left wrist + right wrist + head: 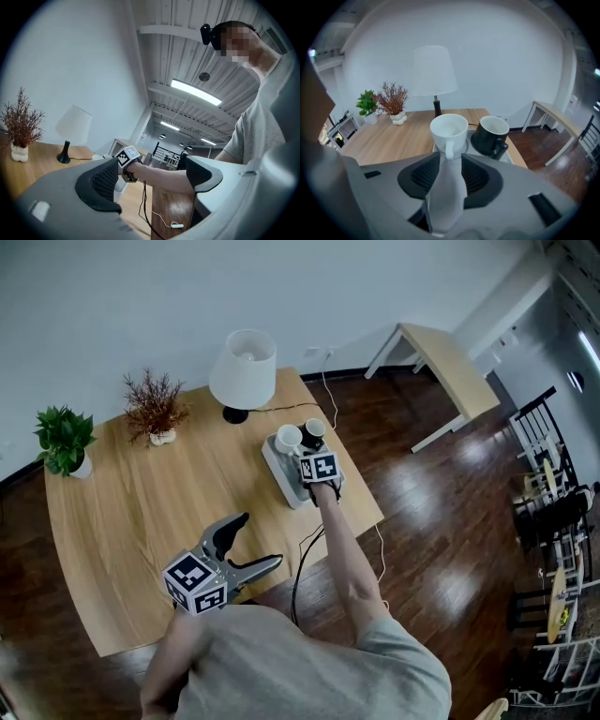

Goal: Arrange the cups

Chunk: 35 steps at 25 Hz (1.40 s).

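A white cup [288,438] and a black cup [315,431] stand side by side on a grey tray [281,472] at the wooden table's right side. My right gripper [309,454] hangs over the tray's near end, pointing down at the cups. In the right gripper view the white cup [449,129] has its handle turned toward me, between the tips of my right gripper [449,168]; the jaws stand apart and the pads do not press on it. The black cup [491,133] sits just right of it. My left gripper [258,542] is open and empty above the table's near edge.
A white lamp [243,371], a dried red plant [155,407] and a green potted plant [66,439] stand along the table's far side. A black cable [305,549] hangs off the near right edge. A small light table [450,367] and chairs [548,493] are to the right.
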{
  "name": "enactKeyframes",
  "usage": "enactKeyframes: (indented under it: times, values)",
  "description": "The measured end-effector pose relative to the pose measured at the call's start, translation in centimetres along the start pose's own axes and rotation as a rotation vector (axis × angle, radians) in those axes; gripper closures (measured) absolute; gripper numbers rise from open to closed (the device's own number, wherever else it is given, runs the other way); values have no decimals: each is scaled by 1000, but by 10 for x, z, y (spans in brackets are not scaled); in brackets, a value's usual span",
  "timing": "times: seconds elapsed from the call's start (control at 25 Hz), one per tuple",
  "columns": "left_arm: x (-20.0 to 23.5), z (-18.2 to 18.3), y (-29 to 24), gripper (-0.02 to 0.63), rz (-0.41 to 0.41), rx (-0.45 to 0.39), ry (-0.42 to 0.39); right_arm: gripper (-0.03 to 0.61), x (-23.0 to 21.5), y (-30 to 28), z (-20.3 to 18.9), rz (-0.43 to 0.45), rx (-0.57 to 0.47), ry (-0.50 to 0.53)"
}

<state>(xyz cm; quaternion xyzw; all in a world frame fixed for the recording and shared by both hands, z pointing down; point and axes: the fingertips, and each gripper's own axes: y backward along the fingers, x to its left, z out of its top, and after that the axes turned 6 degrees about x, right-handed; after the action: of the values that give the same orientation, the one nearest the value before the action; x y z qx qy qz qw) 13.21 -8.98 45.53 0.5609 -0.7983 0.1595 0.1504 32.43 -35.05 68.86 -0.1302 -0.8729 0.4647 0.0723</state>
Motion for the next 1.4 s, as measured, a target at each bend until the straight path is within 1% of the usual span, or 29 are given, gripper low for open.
enactKeyframes:
  times: [0.04,0.12,0.16,0.2,0.24,0.32,0.4,0.48,0.6,0.68,0.8,0.92,1.04,1.16,1.4]
  values:
    - [-2,0,0,176,-9,2,1,417,4,11,-6,24,-30,-31]
    - [-5,-2,0,176,-28,5,4,419,23,41,-21,98,-119,-71]
    - [-7,-2,-1,176,-40,6,4,425,38,59,-29,139,-171,-69]
    - [-8,-2,-2,176,-52,8,5,458,54,78,-37,176,-219,-53]
    - [-9,-3,-3,176,-66,10,6,471,72,96,-46,209,-260,-33]
    - [-13,-3,-4,176,-99,14,11,472,106,129,-68,263,-322,-12]
    - [-18,-2,-5,176,-133,18,13,472,133,154,-89,299,-359,-22]
    - [-23,0,-6,178,-163,13,17,472,150,168,-107,316,-369,-42]
    - [-29,0,-7,178,-197,10,26,472,165,176,-127,331,-367,-82]
    - [-33,-3,-5,178,-216,19,32,472,171,180,-136,339,-379,-128]
    - [-40,-4,0,178,-236,27,37,472,177,197,-137,349,-442,-195]
    - [-44,-1,3,179,-249,15,42,474,180,212,-128,356,-500,-216]
    - [-44,2,8,179,-244,-10,41,474,186,220,-117,368,-525,-198]
    - [-44,7,11,179,-229,-31,16,474,191,225,-106,376,-543,-176]
    - [-50,16,5,183,-261,-41,-23,474,192,241,-85,362,-609,-133]
